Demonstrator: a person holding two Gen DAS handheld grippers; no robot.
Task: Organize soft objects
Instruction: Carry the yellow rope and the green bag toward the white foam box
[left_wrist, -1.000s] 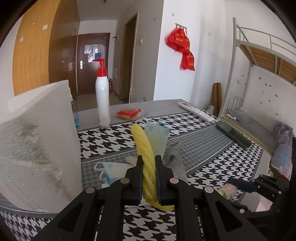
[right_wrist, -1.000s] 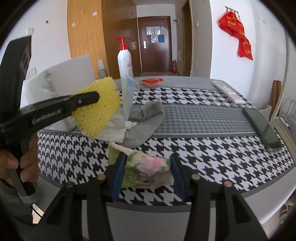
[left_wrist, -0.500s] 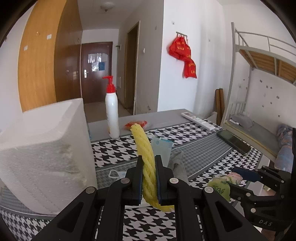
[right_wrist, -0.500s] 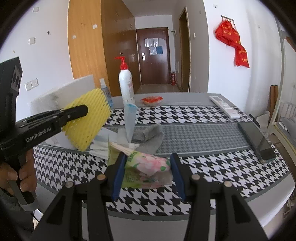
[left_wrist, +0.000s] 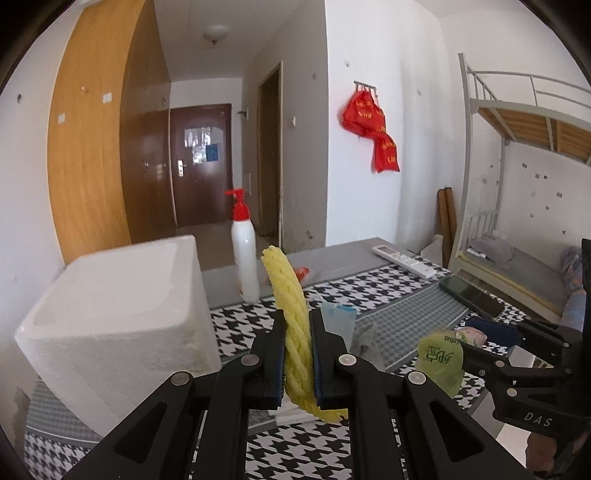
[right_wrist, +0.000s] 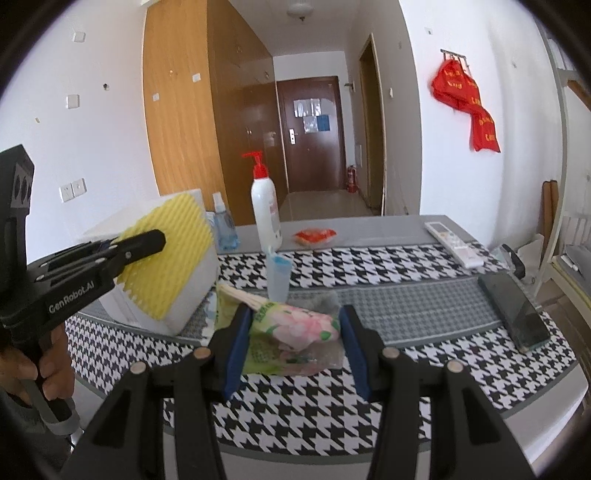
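My left gripper (left_wrist: 297, 314) is shut on a yellow foam net (left_wrist: 291, 291), which stands upright between the pads above the table. From the right wrist view the same net (right_wrist: 173, 254) hangs in front of an open white foam box (right_wrist: 197, 291), held by the left gripper (right_wrist: 157, 240). My right gripper (right_wrist: 295, 310) is shut on a green and pink tissue pack (right_wrist: 295, 332), lifted off the houndstooth tablecloth (right_wrist: 332, 402). On the cloth lie a grey sock (left_wrist: 364, 339) and a pale blue pouch (right_wrist: 279, 277).
The white foam box (left_wrist: 110, 306) stands at the left, open at the top. Behind it are a red-topped pump bottle (right_wrist: 264, 214), a small spray bottle (right_wrist: 223, 229) and a red packet (right_wrist: 314, 236). A remote (right_wrist: 454, 240) and a dark phone (right_wrist: 517, 314) lie to the right.
Both grippers have risen with the net and the tissue pack held in them. The left one now looks over the open top of the box.
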